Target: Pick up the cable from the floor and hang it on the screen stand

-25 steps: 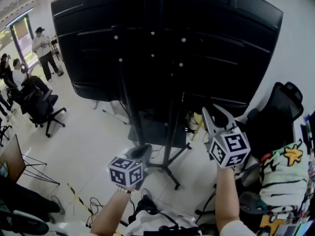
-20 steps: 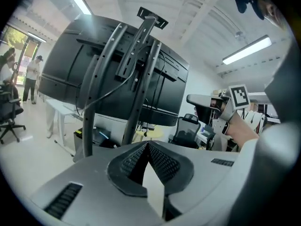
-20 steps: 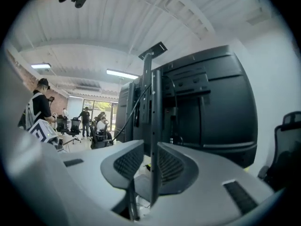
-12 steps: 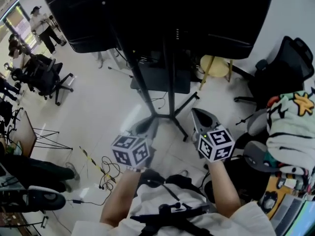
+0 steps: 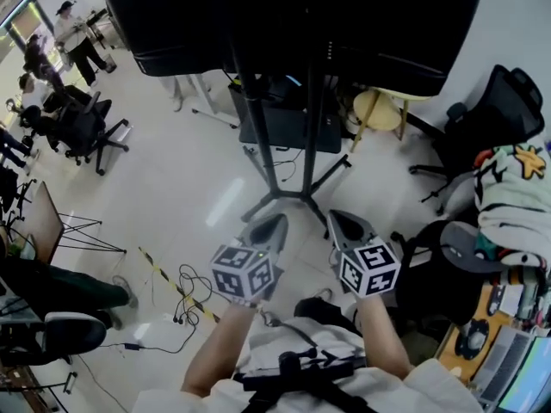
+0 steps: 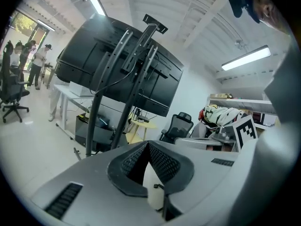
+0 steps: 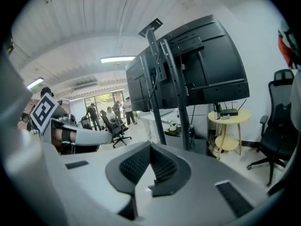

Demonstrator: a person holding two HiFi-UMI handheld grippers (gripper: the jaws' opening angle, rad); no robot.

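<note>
My left tongs [image 5: 269,229] and right tongs [image 5: 343,227] are both squeezed together with nothing in them. They are smooth gray plastic with bumpy black pads [image 6: 164,163]. I think the job has not started. The thin black cable [image 5: 184,287] lies in loops on the shiny pale floor [image 5: 198,175], so lifting it and hanging it on the tall black metal screen stand [image 5: 303,149] is all left to do.

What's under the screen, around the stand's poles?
Under the screen, a black cabinet sits behind the stand poles, with a round yellow table beside it. The screen covers the floor further back.
</note>
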